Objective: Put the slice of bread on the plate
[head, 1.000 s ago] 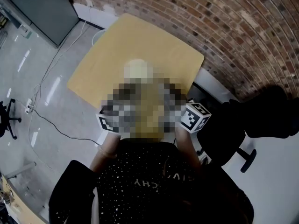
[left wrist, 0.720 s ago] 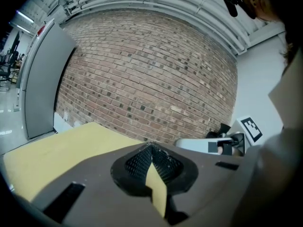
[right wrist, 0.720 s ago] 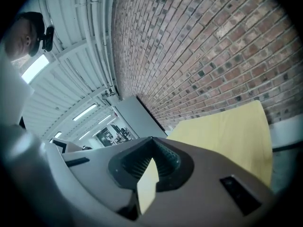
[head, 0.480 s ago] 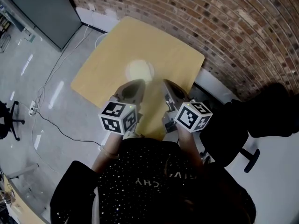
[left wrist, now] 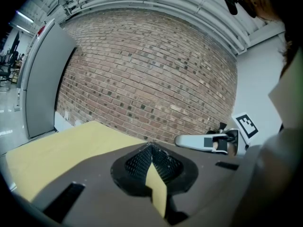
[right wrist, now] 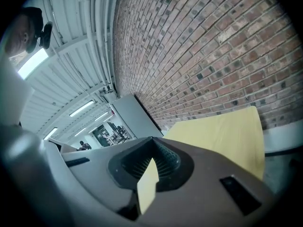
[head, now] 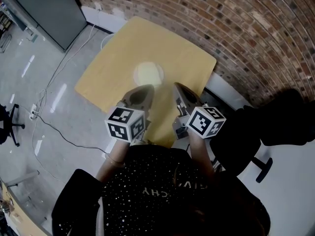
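1. Two grippers are held low in front of the person, over the near edge of the yellow table. The left gripper and right gripper lie side by side, both tips toward the plate.
2. Change over the last second: very little. The marker cubes sit almost where they were. A mosaic patch covered the middle of the earlier head view, so the jaws cannot be compared that far back. Against half a second ago, neither gripper has closed on the plate.
3. Jaws: the left gripper view shows its jaws clenched together with nothing between them, only a sliver of table seen past the tips. The right gripper view shows the same, closed and empty.
4. Slice of bread: not made out as a separate thing in any view. The plate is a small pale disc mid-table, well ahead of both tips. It is too small to tell whether the slice lies on it.
5. Judgement: with both grippers empty and holding station, no carry is under way. This is either before the pick-up or after the placing; which cannot be told.
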Motion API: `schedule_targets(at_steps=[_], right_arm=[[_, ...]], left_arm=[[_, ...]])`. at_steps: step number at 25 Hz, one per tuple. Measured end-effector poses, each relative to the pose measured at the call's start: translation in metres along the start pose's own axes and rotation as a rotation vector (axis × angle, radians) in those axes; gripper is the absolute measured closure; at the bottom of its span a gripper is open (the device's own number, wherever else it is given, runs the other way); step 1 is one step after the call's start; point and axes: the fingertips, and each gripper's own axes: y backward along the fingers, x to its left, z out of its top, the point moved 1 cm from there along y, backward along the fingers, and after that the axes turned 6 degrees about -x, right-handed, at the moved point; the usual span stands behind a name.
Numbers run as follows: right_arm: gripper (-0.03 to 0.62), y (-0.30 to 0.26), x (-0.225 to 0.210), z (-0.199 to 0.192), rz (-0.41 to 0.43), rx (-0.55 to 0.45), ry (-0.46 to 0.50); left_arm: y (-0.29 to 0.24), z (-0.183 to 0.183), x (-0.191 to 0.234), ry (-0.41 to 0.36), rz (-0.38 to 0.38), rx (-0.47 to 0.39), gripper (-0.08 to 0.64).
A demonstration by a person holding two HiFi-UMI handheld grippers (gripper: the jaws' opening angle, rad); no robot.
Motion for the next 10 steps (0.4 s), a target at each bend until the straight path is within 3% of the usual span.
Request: schedule_targets(at_steps=[10], right_arm=[[0.58, -0.006, 0.0004, -0.009, -0.004, 0.029, -0.012]], left_arm=[[0.0001, -0.0007, 0.0063, 0.011, -0.002, 0.004, 0.549]])
